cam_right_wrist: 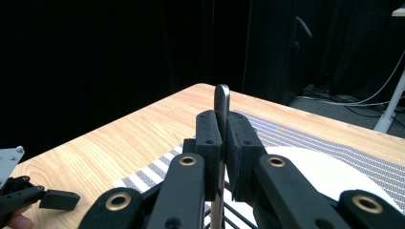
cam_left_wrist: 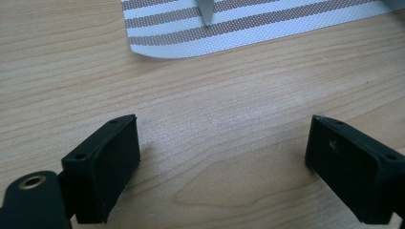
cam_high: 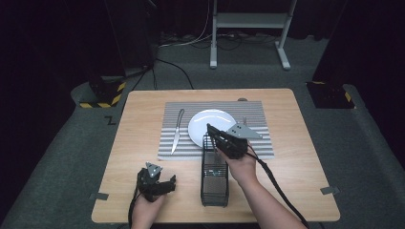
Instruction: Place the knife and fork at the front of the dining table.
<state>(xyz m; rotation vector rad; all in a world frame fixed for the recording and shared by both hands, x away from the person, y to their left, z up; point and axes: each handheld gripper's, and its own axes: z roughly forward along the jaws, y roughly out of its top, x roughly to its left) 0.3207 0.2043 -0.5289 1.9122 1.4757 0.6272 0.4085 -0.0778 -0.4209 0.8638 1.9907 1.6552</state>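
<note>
In the high view, the right tool (cam_high: pixel 208 128) is sitting at the frame's center, over the upper end of a black wire caddy (cam_high: pixel 214 183) that is standing lengthwise just below the white plate (cam_high: pixel 204 125). The plate is lying on a striped placemat (cam_high: pixel 260 119), with a knife (cam_high: pixel 177 131) left of it, long axis running up and down the frame. The left tool (cam_high: pixel 173 181) is resting low at the lower left, on bare desk (cam_high: pixel 143 105), well apart from the caddy.

In the left gripper view, the left tool (cam_left_wrist: pixel 224 157) is standing wide open with nothing between its pads, pointing toward the placemat (cam_left_wrist: pixel 286 19) edge and the knife tip (cam_left_wrist: pixel 206 12) at the top of the frame.

In the right gripper view, the right tool (cam_right_wrist: pixel 223 143) is pinching a thin metal utensil handle (cam_right_wrist: pixel 221 107), which is standing upright between the pads, its rounded end poking above them. The rest of the utensil is hidden below. The plate (cam_right_wrist: pixel 325 174) is lying to the lower right, so a place beside it looks like a short carry for the right hand, the nearer one by far. The utensil's axis is vertical, so it would probably need tipping flat, parallel to the knife.
</note>
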